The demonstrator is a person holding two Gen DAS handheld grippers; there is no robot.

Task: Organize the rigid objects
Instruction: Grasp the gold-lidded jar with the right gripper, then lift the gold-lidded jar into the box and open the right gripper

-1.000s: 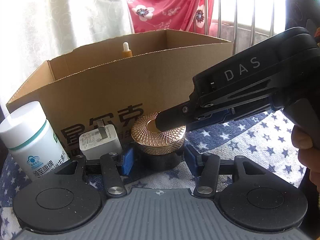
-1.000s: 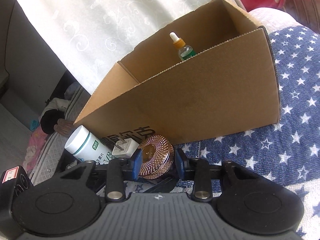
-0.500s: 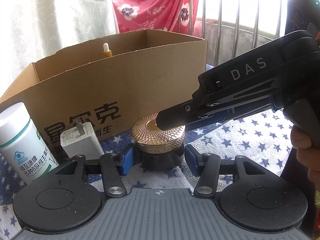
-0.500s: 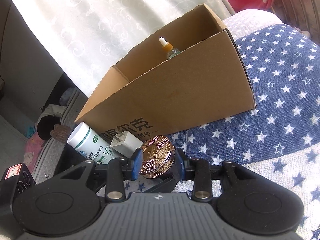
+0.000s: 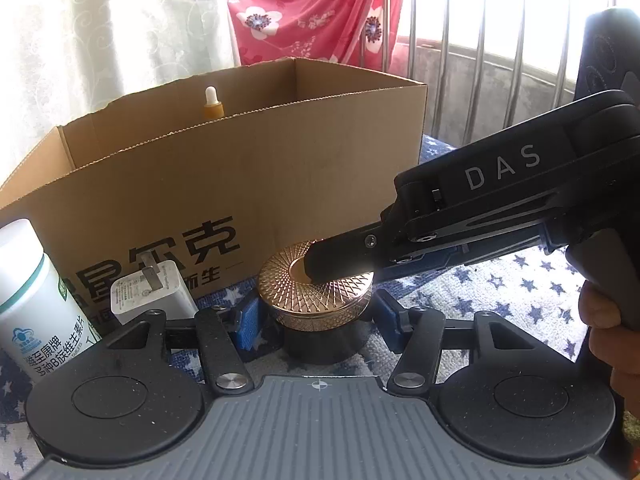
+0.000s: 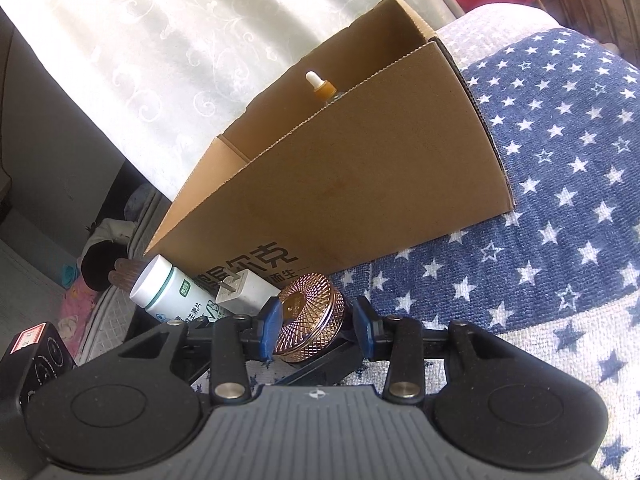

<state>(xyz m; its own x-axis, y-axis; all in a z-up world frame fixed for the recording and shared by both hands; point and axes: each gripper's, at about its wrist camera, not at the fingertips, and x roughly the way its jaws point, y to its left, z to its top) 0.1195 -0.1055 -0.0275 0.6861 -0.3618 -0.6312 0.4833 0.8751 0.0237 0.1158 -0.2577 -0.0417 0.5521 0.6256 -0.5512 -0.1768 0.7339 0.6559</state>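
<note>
A jar (image 5: 316, 300) is sitting before the box (image 5: 248, 184); a charger (image 5: 154, 292) and bottle (image 5: 34, 304) are standing left; a dropper (image 5: 211, 103) is standing inside.

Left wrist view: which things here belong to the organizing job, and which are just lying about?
Job:
gold-lidded jar
white charger plug
white pill bottle
cardboard box
dropper bottle, already in the box

Lying about:
star-patterned cloth
red floral fabric
white curtain

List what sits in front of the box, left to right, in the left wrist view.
White bottle → charger → gold-lidded jar, with the right gripper over its lid.
</note>
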